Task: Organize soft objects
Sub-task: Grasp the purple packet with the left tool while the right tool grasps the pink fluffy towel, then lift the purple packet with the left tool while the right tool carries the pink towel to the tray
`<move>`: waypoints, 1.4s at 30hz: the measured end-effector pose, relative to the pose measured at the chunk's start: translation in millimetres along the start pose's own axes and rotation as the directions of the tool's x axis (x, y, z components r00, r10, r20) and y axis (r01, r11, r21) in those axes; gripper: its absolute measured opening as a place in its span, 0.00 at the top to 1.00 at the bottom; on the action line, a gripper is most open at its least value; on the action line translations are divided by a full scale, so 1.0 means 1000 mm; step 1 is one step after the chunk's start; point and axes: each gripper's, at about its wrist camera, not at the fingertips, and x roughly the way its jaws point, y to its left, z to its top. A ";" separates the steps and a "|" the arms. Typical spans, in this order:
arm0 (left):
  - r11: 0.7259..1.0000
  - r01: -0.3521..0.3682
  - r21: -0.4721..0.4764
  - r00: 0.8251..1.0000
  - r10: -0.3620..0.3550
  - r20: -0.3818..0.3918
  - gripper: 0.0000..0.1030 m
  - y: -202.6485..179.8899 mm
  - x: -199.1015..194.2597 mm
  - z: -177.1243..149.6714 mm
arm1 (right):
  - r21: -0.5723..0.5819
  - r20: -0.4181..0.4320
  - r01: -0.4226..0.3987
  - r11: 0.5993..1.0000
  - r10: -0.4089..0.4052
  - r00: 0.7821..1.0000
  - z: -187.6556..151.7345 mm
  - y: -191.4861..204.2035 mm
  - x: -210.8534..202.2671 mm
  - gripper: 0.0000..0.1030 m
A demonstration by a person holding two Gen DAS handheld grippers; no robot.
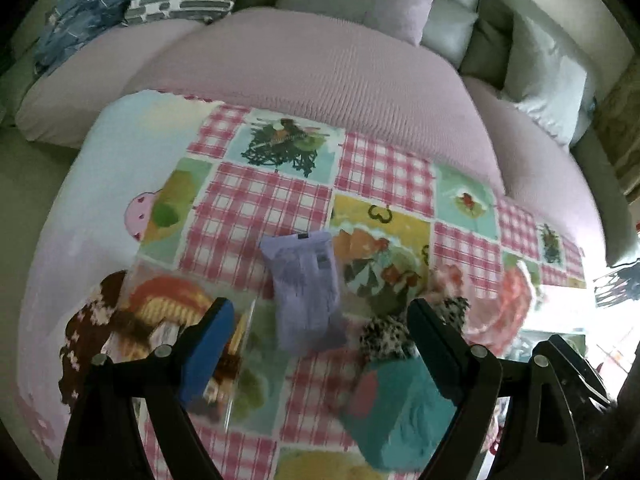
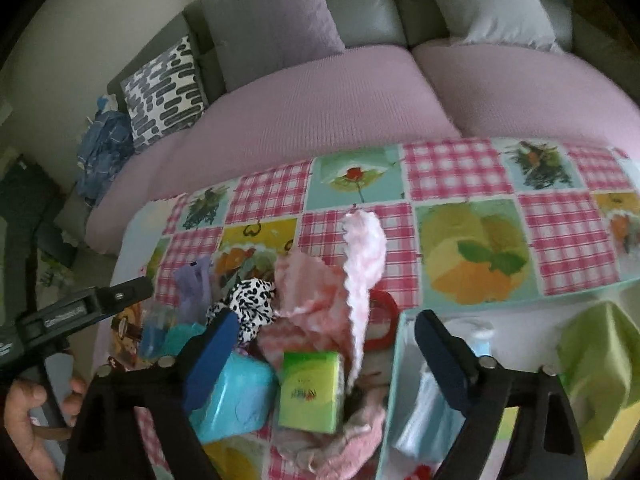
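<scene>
I held both grippers wide open and empty over the patchwork-print tablecloth (image 1: pixel 280 200). The left gripper (image 1: pixel 320 344) hung above a lilac plastic pouch (image 1: pixel 306 292). The right gripper (image 2: pixel 324 344) hovered over a green tissue pack (image 2: pixel 310 390) beside crumpled pink cloth (image 2: pixel 320 292).

Lilac soft pack (image 1: pixel 306 292) lies flat on the checked cloth, apart from the heap; leopard-print fabric (image 2: pixel 250 304) bunched beside a crumpled pink towel (image 2: pixel 316 300); fluffy pale-pink piece (image 2: pixel 366 248) draped over the towel; teal soft pack (image 2: pixel 234 396) touching the upright green tissue pack (image 2: pixel 310 390); lime-green cloth (image 2: pixel 600 364) crumpled at right.
</scene>
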 end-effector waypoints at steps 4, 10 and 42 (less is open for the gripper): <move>0.999 -0.025 0.037 0.999 0.026 -0.033 0.14 -0.009 0.022 0.009 | -0.017 -0.033 0.006 1.000 -0.006 0.999 0.008 0.002 0.018 0.20; 0.993 -0.065 0.097 0.995 0.072 -0.070 0.15 -0.022 0.047 0.020 | -0.031 -0.089 0.005 1.000 -0.008 0.996 0.013 0.002 0.045 0.34; 0.968 -0.126 0.216 0.983 0.151 -0.106 0.80 -0.033 0.097 0.020 | 0.010 -0.126 -0.035 0.999 0.036 0.991 0.006 -0.015 0.060 0.88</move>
